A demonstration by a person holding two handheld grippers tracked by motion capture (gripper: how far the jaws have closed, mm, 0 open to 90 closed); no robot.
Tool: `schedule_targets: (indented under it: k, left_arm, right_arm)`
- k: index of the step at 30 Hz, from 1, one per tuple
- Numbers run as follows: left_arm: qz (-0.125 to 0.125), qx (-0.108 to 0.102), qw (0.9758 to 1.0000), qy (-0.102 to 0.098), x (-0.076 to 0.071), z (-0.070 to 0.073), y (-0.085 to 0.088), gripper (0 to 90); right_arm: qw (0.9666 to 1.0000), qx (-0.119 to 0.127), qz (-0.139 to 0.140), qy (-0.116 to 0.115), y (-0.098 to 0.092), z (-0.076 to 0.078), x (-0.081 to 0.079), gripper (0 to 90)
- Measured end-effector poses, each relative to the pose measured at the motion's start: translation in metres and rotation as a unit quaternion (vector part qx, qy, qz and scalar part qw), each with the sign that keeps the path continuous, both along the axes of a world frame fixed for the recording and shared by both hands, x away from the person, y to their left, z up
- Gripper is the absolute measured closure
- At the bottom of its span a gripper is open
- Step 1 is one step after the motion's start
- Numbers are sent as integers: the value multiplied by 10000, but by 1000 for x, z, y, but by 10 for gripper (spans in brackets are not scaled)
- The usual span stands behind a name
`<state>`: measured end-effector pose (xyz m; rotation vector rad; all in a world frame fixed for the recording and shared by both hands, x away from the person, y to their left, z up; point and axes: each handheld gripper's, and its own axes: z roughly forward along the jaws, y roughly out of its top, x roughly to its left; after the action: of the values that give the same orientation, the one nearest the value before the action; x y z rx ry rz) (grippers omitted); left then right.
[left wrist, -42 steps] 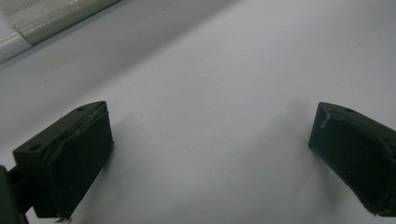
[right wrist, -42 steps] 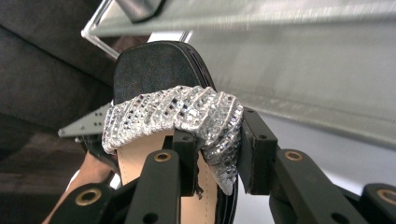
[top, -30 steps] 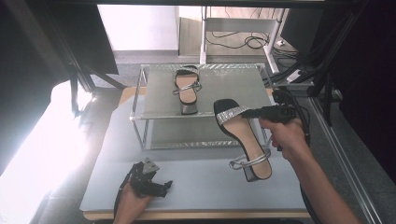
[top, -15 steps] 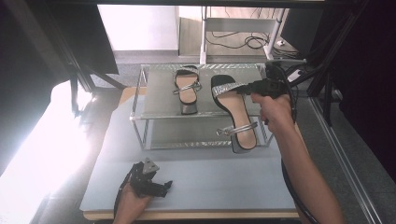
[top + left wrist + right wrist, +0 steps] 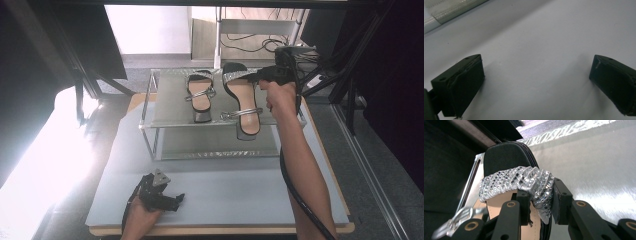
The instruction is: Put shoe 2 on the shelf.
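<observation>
A black sandal with a rhinestone strap (image 5: 243, 102) is held over the top of the metal shoe rack (image 5: 170, 107), its heel end past the rack's front edge. My right gripper (image 5: 256, 76) is shut on the toe strap (image 5: 514, 181); in the right gripper view the pads (image 5: 559, 195) pinch the sparkly band. The matching sandal (image 5: 200, 95) lies on the rack just to its left. My left gripper (image 5: 176, 202) rests low on the grey table near the front edge, and in the left gripper view its jaws stand wide apart with nothing between them (image 5: 536, 75).
The grey table mat (image 5: 225, 200) spreads in front of the rack. Dark frame posts (image 5: 350, 85) and cables (image 5: 250, 42) stand behind and to the right. Strong glare covers the floor at the left (image 5: 45, 165).
My right gripper has carried the sandal from beside the rack's right end up and back over the top shelf, next to the other sandal. The left gripper stayed put.
</observation>
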<state>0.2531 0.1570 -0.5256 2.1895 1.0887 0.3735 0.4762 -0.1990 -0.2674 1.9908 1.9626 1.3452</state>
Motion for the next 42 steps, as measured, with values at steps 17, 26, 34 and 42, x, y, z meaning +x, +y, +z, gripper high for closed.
schedule_targets:
  k: [17,26,34,42]
  left_arm:
    - [-21,12,10000,9,0,0,0,0]
    - [-5,4,10000,7,0,0,0,0]
    - [-10,17,10000,3,0,0,0,0]
    - [-19,8,10000,5,0,0,0,0]
  right_arm:
    - [9989,-225,-409,-60,24,-14,44,713]
    - [9973,-634,-337,-141,37,-39,54,715]
    - [9962,-773,-353,-209,42,-49,61,713]
    - [9978,-553,-359,-67,43,-60,66,663]
